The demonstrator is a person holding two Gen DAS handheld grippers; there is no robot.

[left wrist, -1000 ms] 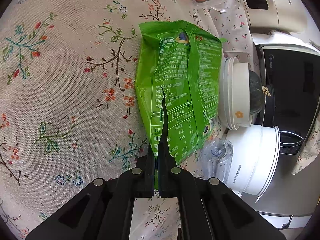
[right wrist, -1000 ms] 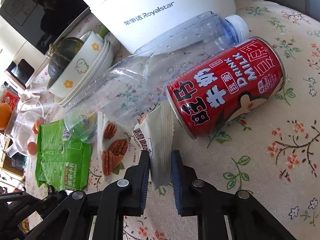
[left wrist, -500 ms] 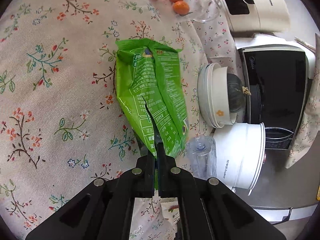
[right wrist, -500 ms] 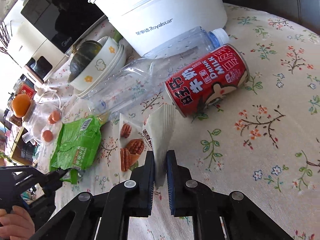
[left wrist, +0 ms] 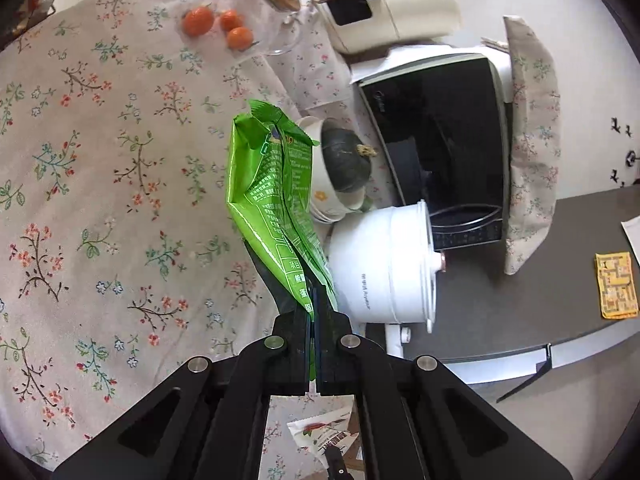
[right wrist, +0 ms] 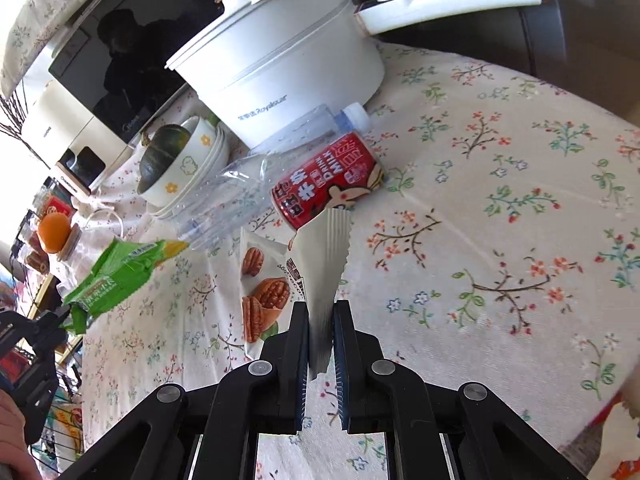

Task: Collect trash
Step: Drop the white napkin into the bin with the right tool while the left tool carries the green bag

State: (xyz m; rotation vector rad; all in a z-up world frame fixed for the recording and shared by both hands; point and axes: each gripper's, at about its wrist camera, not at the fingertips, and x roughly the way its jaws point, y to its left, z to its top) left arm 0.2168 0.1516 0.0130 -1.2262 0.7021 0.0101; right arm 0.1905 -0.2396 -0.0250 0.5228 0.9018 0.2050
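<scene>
Now green bag in left gripper

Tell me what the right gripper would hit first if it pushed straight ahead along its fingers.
Probably the red milk can, lying on its side beyond the pecan packet that the right gripper holds. Depth is uncertain; the tablecloth might come first.

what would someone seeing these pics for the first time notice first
Probably the bright green snack bag pinched in the left gripper, hanging clear of the floral tablecloth. Next, the white pecan packet clamped in the right gripper, with a red milk can lying on its side just beyond.
</scene>
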